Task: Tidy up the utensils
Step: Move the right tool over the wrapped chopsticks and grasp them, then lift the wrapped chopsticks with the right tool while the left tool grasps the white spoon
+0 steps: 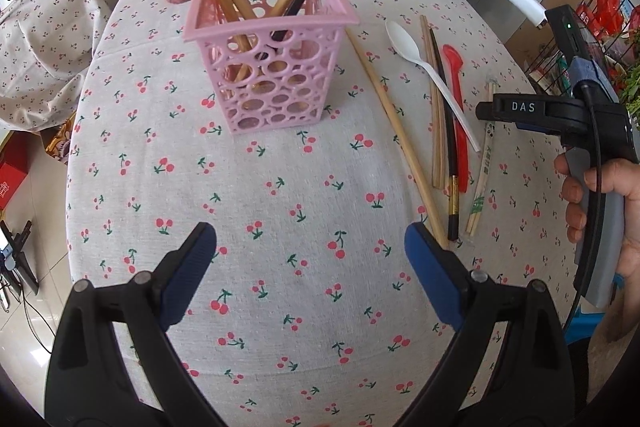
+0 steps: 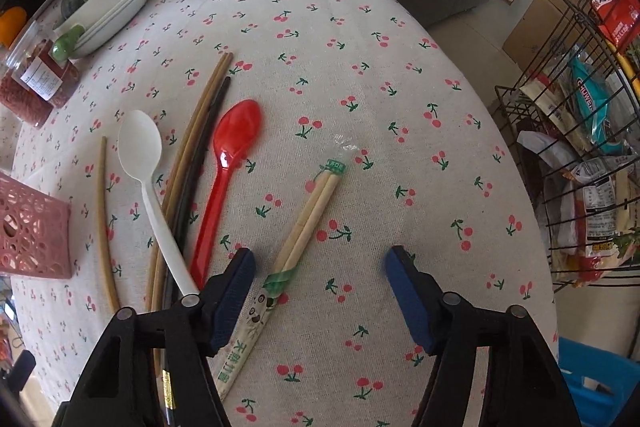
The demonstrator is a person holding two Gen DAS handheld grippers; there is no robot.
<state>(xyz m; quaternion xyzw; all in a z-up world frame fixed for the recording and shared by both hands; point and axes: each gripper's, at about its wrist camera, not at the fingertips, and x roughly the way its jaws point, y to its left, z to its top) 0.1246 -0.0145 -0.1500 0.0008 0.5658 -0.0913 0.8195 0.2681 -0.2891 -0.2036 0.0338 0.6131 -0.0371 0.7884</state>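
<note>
We find the right gripper [image 2: 320, 277] fingers apart over wrapped chopsticks [image 2: 296, 243], gripping nothing; the left gripper [image 1: 310, 247] fingers apart above the bare desk [image 1: 280, 155].

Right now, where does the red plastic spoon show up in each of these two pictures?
Left wrist view: the red plastic spoon lies right of centre, between the dark chopstick and the white plastic spoon's handle.
Right wrist view: it lies left of centre, bowl pointing away.
Shared landmark: the pink plastic basket.
</note>
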